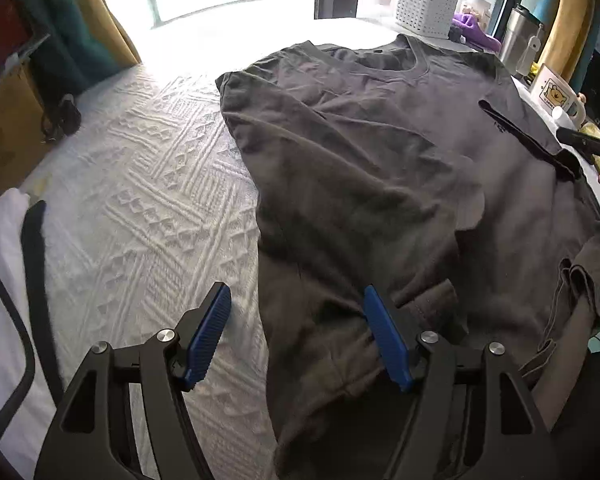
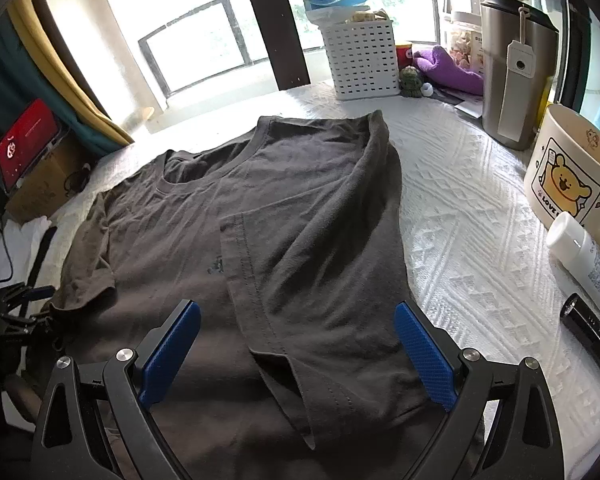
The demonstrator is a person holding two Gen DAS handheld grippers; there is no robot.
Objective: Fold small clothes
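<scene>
A dark grey T-shirt (image 1: 380, 168) lies on the white textured cover, neck toward the window. Its left side with the sleeve is folded in over the body. In the right wrist view the shirt (image 2: 240, 220) shows its right side and sleeve folded in too, the hem edge lying across the middle. My left gripper (image 1: 296, 304) is open and empty above the shirt's lower left edge. My right gripper (image 2: 296, 320) is open and empty above the folded right flap. The right gripper also shows far right in the left wrist view (image 1: 588, 144).
A white basket (image 2: 362, 60), purple cloth (image 2: 448, 68), steel tumbler (image 2: 512, 80), bear mug (image 2: 568, 176), white bottle (image 2: 580, 248) and black cylinder (image 2: 590, 330) stand along the right. A white garment (image 1: 8, 300) lies at left. A cardboard box (image 1: 8, 128) stands beyond the left edge.
</scene>
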